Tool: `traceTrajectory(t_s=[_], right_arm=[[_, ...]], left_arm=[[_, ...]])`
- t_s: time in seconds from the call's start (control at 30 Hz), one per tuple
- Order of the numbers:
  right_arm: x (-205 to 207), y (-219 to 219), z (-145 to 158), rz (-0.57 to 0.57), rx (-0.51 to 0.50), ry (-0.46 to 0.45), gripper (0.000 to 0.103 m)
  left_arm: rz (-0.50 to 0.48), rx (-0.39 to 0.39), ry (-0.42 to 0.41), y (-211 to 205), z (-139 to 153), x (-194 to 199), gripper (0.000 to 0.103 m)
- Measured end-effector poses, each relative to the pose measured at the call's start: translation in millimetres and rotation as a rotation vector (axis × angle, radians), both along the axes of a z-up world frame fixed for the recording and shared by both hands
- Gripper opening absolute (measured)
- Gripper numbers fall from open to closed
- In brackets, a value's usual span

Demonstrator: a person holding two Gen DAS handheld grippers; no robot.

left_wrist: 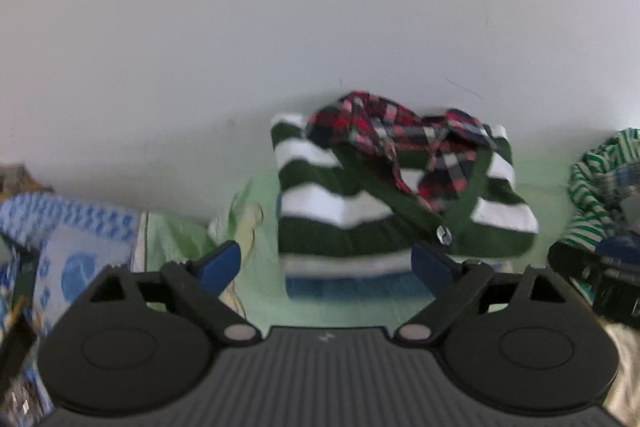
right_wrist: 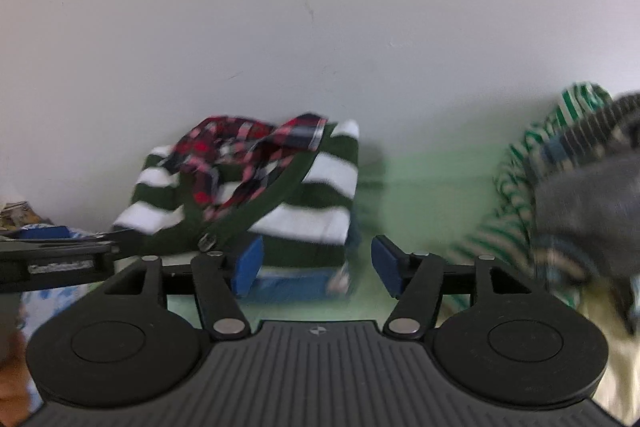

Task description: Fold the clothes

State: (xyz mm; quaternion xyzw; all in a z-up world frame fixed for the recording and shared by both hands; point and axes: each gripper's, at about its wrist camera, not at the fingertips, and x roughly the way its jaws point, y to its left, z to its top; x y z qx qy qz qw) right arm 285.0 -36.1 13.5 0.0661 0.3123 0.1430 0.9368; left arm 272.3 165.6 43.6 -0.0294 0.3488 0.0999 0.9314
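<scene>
Both grippers, left (left_wrist: 326, 263) and right (right_wrist: 316, 265), hang wide open, holding nothing; the plaid shirt (left_wrist: 394, 133) lies crumpled atop the folded cardigan (left_wrist: 332, 195) against the wall; best pinch its collar corners, lifting clear without dragging the stack.

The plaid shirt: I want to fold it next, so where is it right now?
The plaid shirt lies crumpled on top of the folded green-and-white striped cardigan, against the white wall; it is centre-right in the left wrist view and left of centre in the right.
</scene>
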Motion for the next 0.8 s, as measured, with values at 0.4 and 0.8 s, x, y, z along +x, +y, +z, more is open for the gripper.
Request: traceTrajectory(t_s=[0.4, 0.8], right_arm=[[-103, 17, 12, 0.014, -0.093, -0.02, 0.073], [-167, 18, 23, -0.016, -0.093, -0.039, 0.086]], left_arm=[[0.009, 0.0, 0.06, -13, -3, -91, 0.099], [0.034, 0.025, 0.085, -16, 3, -157, 0.101]])
